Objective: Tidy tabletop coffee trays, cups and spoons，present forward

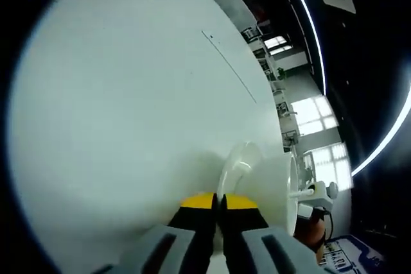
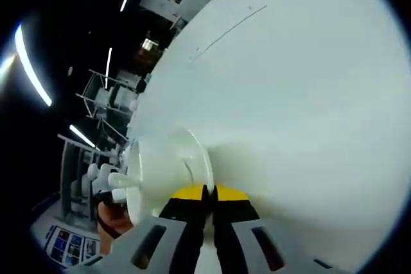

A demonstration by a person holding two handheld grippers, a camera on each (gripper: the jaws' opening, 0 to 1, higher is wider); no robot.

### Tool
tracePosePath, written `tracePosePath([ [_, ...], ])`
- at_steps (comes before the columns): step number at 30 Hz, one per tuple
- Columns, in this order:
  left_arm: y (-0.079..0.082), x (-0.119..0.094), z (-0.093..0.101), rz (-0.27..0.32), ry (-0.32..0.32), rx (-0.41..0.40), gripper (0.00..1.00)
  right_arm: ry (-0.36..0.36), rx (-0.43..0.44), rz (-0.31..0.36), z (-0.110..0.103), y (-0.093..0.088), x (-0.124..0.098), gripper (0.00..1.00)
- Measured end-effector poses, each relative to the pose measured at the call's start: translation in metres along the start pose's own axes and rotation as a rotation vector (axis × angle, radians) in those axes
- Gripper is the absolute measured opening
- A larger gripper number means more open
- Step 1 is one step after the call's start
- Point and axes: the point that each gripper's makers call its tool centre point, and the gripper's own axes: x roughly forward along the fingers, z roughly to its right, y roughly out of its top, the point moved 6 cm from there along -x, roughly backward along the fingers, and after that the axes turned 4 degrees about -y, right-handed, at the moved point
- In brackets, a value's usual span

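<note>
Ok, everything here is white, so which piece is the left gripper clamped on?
The saucer: its thin rim runs between the left gripper's shut jaws. The cup sits right of them, ungripped.

Each gripper (image 1: 218, 206) (image 2: 207, 198) has grey jaws (black inner faces) tipped with yellow.

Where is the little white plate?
In the left gripper view the saucer sits on the white table, pinched at its near rim by the jaws, with a cup on it; the right gripper's jaws pinch it too.
</note>
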Motion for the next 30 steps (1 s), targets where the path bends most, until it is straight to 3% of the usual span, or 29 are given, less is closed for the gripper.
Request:
tracePosePath([
  [6, 0.035, 0.008, 0.005, 0.014, 0.0, 0.01, 0.05, 0.007, -0.01, 0.017, -0.01, 0.025, 0.005, 0.04],
  [7, 0.031, 0.008, 0.009, 0.017, -0.001, 0.016, 0.05, 0.006, -0.014, 0.018, -0.011, 0.03, 0.006, 0.04],
  [15, 0.063, 0.022, 0.013, 0.025, 0.006, 0.029, 0.05, 0.01, -0.016, 0.026, -0.011, 0.068, 0.022, 0.04],
  [19, 0.067, 0.031, 0.011, 0.029, 0.0, 0.021, 0.05, 0.006, -0.008, 0.037, -0.011, 0.069, 0.03, 0.04],
  [24, 0.091, 0.049, 0.001, 0.039, 0.003, 0.006, 0.05, -0.006, -0.003, 0.05, -0.006, 0.078, 0.041, 0.04],
  [30, 0.088, 0.058, -0.002, 0.062, 0.006, 0.003, 0.05, -0.01, 0.013, 0.071, 0.002, 0.089, 0.055, 0.04],
])
